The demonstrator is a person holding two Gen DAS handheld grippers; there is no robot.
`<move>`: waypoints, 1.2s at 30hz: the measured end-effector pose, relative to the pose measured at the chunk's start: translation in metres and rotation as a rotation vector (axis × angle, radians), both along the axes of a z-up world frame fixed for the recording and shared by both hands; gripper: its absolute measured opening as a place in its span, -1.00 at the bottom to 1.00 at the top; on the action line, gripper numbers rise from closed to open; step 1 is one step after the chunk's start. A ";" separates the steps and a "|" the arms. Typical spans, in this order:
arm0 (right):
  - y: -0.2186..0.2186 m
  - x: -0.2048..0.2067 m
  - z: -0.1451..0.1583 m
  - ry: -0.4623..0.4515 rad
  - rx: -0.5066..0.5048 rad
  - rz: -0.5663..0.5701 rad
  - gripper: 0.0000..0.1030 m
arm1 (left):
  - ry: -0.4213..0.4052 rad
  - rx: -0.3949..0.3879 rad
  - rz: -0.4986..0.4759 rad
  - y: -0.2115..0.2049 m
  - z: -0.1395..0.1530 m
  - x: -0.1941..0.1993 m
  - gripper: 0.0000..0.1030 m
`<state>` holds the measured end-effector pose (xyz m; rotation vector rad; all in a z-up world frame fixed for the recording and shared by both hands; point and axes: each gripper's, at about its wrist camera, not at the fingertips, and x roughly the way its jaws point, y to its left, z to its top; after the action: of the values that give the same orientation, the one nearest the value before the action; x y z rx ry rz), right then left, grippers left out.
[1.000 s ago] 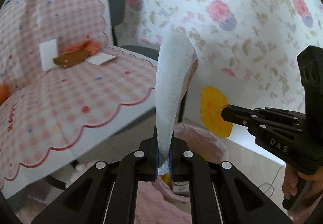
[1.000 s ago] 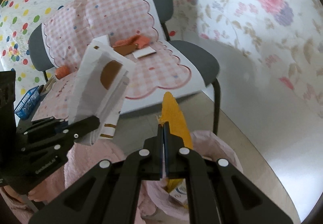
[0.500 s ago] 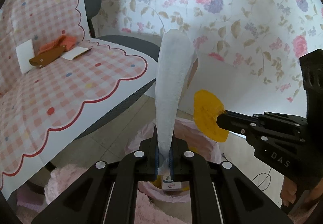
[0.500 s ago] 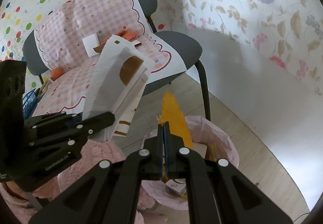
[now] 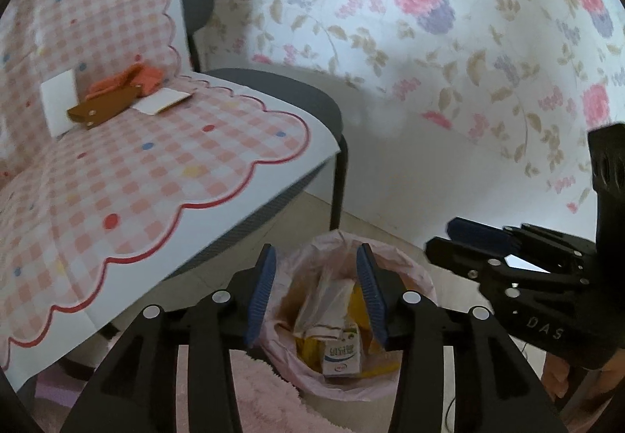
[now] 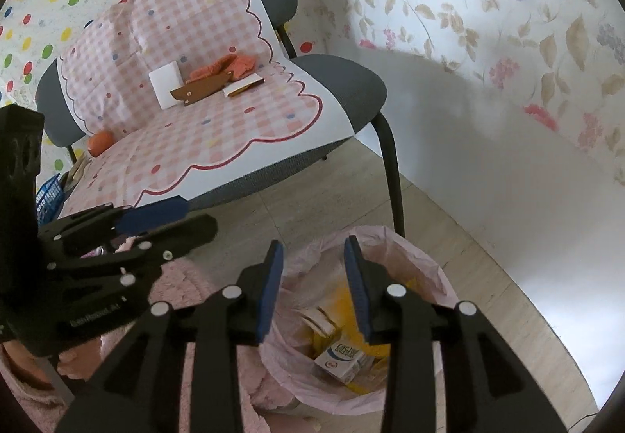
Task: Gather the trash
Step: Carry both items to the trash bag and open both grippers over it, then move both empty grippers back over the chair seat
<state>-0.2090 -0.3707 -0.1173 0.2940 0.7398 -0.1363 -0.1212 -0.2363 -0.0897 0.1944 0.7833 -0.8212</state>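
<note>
You face a corner: floral wall (image 6: pixel 508 22), polka-dot wall at 10 o'clock, pale tiled floor (image 6: pixel 312 198). One grey chair (image 6: pixel 343 85) carries a pink checked cloth (image 6: pixel 218 128). Your right gripper (image 5: pixel 449 245) reads "DAS". Both it and the left gripper (image 5: pixel 316 292) have fingers apart, empty, over one pink-lined bin (image 6: pixel 422 261) at 6 o'clock holding a milk carton (image 6: pixel 343 355) and yellow wrappers.

The bin liner (image 5: pixel 414 276) at 6 o'clock is thin, crinkled pink plastic film; inside, a small carton (image 6: pixel 343 358) looks like smooth printed card. Both the left gripper (image 5: pixel 316 292) and right gripper (image 6: pixel 312 288) are matt black plastic with ribbed blue pads (image 6: pixel 269 288). At 10 o'clock, the chair (image 6: pixel 351 81) has grey woven fabric, a smooth checked cover (image 6: pixel 242 128) and glossy black metal legs (image 6: pixel 390 167)
</note>
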 end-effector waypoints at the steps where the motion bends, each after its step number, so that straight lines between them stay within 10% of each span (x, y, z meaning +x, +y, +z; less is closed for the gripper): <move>1: 0.000 -0.002 0.004 -0.013 -0.005 -0.005 -0.37 | -0.002 -0.009 0.013 0.003 0.003 0.001 -0.13; 19: 0.011 -0.003 0.056 -0.141 -0.055 -0.023 -0.37 | -0.056 -0.059 0.157 0.060 0.032 0.015 -0.13; 36: 0.051 0.094 0.080 -0.131 -0.097 0.095 -0.06 | -0.122 -0.024 0.414 0.145 0.061 0.080 0.07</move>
<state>-0.1153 -0.3197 -0.0376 0.1735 0.6141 -0.0618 -0.0413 -0.0917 -0.0292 0.0562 0.6677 -0.4228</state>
